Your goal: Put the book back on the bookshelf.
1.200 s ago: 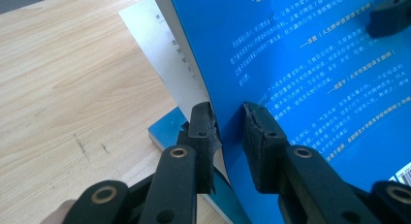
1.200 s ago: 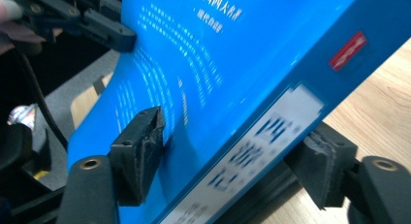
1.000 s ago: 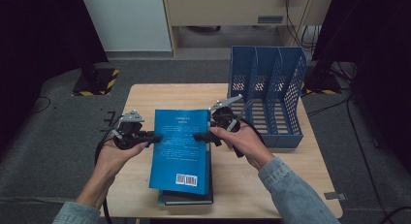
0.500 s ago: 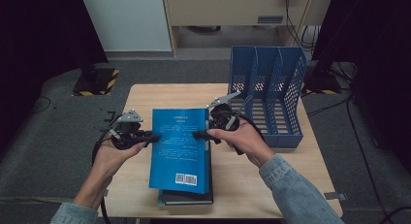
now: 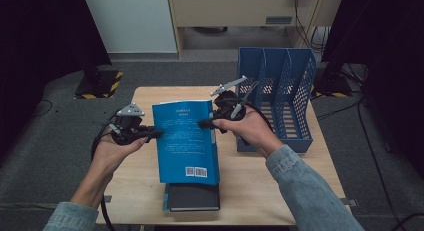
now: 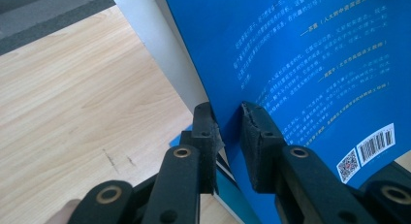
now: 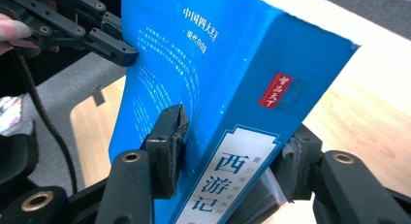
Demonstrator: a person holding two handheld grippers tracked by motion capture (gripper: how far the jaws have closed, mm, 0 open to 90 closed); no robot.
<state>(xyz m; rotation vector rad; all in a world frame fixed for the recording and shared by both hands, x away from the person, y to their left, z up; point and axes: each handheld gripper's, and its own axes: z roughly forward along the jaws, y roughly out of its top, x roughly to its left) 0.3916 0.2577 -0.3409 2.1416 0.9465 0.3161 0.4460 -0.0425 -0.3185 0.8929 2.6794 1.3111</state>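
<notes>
Since the earlier frame, the book has tilted up off the dark book. Right gripper, jaws just closing, clamps the spine; left gripper pinches the cover's opposite edge. Its long axis runs toward the rack, right-hand side.

High view: fixed overhead, facing fwd/down on the table. Both gripper views sit v. close along own jaws; all three share the blue book, frame centre.

Wooden table, blue file rack, dark book lying flat
</notes>
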